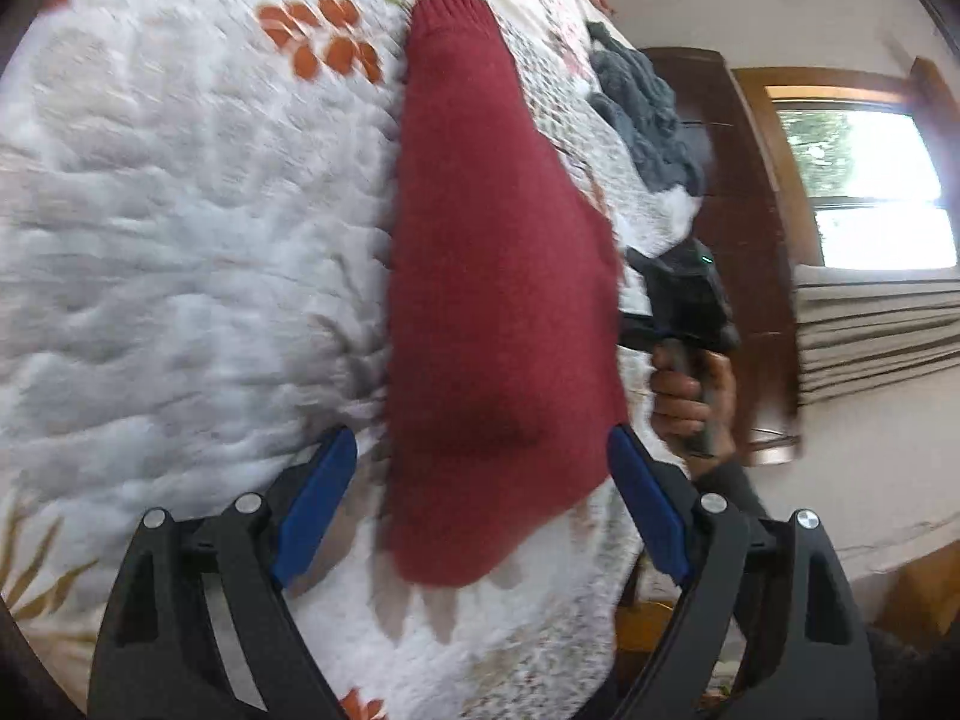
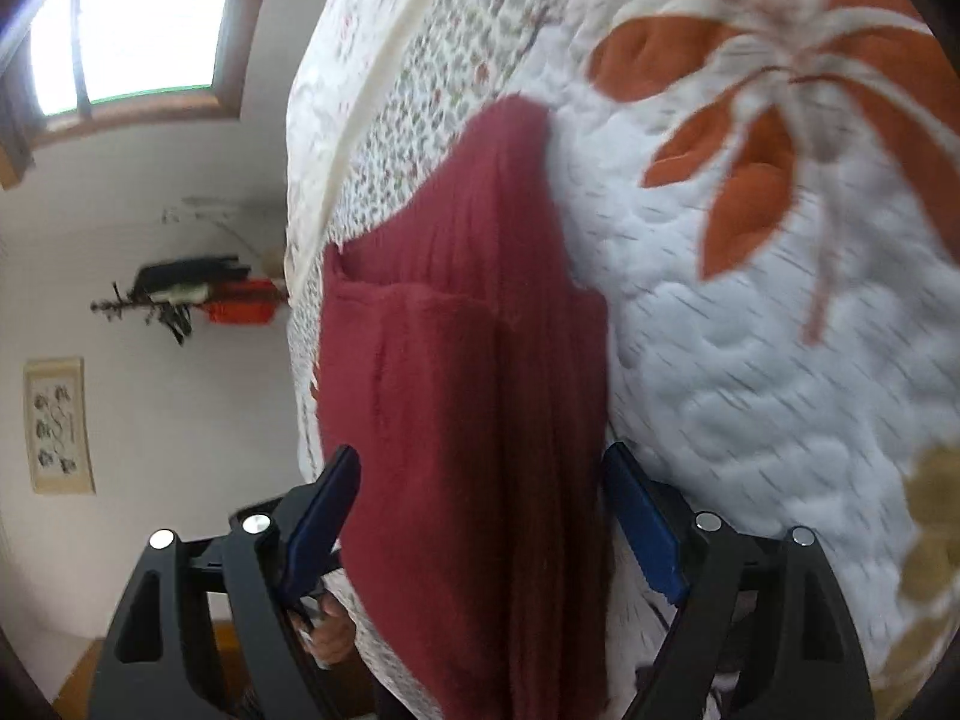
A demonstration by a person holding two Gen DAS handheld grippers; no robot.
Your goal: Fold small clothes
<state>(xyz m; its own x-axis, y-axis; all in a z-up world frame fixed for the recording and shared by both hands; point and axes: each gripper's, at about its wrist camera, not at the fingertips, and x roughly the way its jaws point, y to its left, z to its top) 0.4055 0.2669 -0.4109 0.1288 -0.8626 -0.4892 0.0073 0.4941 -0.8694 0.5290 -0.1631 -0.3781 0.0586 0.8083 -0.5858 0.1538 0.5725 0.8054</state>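
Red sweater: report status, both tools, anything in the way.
Left tool open, right tool open, both straddling red sweater. Sweater flat on quilt, not gripped. Grey-blue garment heaped beyond, clear of the work.

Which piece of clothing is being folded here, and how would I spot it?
Look at the bed's white quilt with orange leaf prints. A dark red knitted sweater lies on it, between the open blue fingers of both grippers. Unlike the crumpled grey-blue cloth farther up the bed, it is red, smooth and flat.
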